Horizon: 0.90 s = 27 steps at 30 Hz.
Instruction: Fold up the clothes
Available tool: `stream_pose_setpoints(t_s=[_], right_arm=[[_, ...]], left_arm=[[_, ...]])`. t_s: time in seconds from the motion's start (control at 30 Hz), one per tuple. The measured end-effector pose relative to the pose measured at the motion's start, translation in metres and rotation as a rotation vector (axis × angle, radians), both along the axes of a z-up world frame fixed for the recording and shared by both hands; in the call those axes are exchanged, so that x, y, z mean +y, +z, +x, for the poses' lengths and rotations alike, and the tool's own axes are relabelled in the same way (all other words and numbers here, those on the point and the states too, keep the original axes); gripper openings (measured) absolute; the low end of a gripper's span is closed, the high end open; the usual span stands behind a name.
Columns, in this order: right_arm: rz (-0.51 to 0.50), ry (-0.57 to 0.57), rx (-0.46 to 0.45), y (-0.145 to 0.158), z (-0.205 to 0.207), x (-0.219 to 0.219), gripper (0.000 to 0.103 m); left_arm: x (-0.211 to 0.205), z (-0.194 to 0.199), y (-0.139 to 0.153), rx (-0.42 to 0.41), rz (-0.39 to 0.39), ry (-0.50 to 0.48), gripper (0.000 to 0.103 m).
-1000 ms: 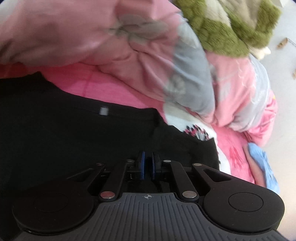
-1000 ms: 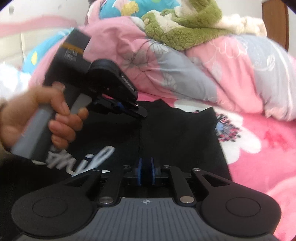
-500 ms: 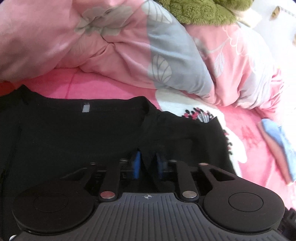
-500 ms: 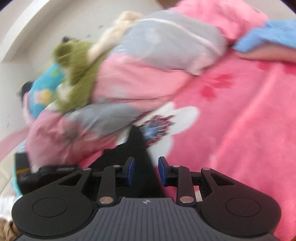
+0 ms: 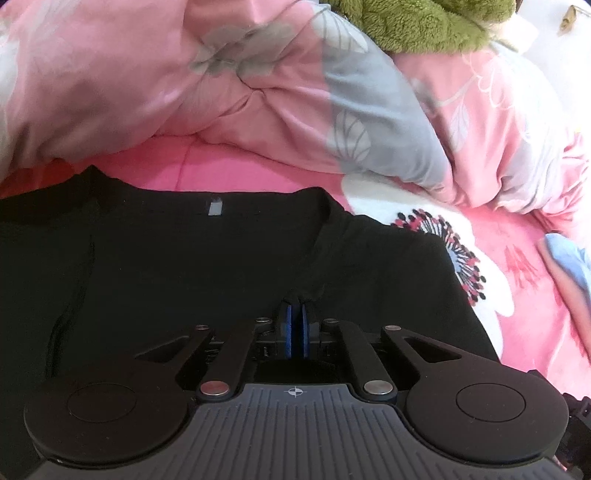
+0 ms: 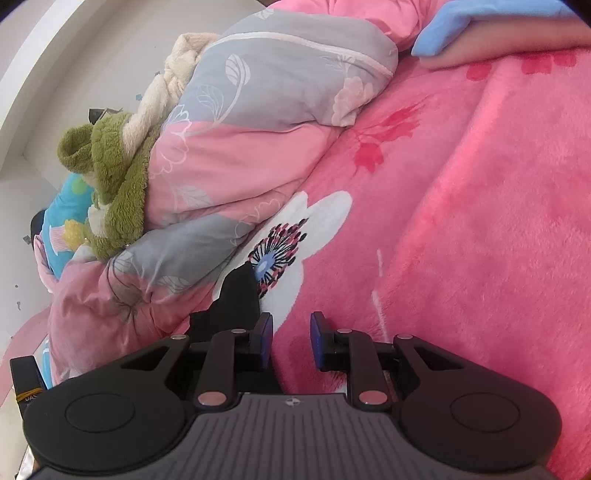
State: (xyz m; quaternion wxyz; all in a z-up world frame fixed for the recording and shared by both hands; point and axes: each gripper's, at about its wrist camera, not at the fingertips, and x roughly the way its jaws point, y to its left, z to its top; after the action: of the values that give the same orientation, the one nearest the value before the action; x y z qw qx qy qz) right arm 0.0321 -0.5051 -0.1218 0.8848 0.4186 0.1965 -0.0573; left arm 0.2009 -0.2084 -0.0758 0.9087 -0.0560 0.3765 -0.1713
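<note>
A black T-shirt (image 5: pixel 184 266) lies flat on the pink flowered blanket (image 5: pixel 517 295), its collar and grey label (image 5: pixel 215 206) towards the far side. My left gripper (image 5: pixel 295 314) is shut, its blue pads pinching a small tuft of the shirt's fabric near the collar's right end. In the right wrist view only a corner of the shirt (image 6: pixel 236 295) shows, just left of the fingers. My right gripper (image 6: pixel 291 328) stands open above the blanket (image 6: pixel 461 221) with nothing between its pads.
A bunched pink-and-grey quilt (image 5: pixel 258 92) lies along the far side of the shirt, with a green plush toy (image 5: pixel 424 22) on top. A blue cloth (image 6: pixel 461 26) lies at the blanket's far end. The left tool's body (image 6: pixel 26 376) shows at the lower left.
My right gripper let go of the shirt, opened and swung right over the blanket. My left gripper's pads opened around a fold of shirt fabric, then shut on it.
</note>
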Motion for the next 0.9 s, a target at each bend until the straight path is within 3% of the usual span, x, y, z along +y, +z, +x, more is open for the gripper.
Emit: stream_pose_setpoints(t_s=[0.17, 0.23, 0.37, 0.43, 0.5, 0.57, 0.6, 0.7, 0.9], right_arm=[[0.0, 0.0, 0.001, 0.001, 0.001, 0.0, 0.022], [0.001, 0.0, 0.002, 0.0, 0.001, 0.0, 0.022], [-0.002, -0.001, 0.004, -0.001, 0.002, 0.0, 0.022], [-0.007, -0.001, 0.006, -0.001, 0.002, 0.001, 0.022], [-0.007, -0.001, 0.005, -0.001, 0.002, 0.001, 0.022], [-0.005, -0.002, 0.004, -0.001, 0.002, 0.001, 0.022], [-0.003, -0.002, 0.004, -0.001, 0.002, 0.001, 0.022], [0.001, -0.001, 0.001, -0.002, 0.002, 0.001, 0.022], [0.008, 0.001, -0.002, -0.003, 0.002, 0.0, 0.022]], left_arm=[[0.002, -0.017, 0.009, -0.091, 0.06, -0.002, 0.023], [-0.003, -0.042, 0.017, -0.191, 0.09, -0.131, 0.027], [-0.035, -0.101, 0.011, -0.301, 0.205, -0.539, 0.029], [-0.054, -0.124, -0.001, -0.374, 0.305, -0.647, 0.029], [-0.069, -0.135, -0.013, -0.412, 0.396, -0.685, 0.029], [-0.076, -0.135, -0.02, -0.378, 0.422, -0.692, 0.024], [-0.077, -0.133, -0.023, -0.355, 0.423, -0.689, 0.013], [-0.076, -0.129, -0.023, -0.299, 0.409, -0.666, 0.003], [-0.063, -0.12, -0.009, -0.106, 0.264, -0.623, 0.002]])
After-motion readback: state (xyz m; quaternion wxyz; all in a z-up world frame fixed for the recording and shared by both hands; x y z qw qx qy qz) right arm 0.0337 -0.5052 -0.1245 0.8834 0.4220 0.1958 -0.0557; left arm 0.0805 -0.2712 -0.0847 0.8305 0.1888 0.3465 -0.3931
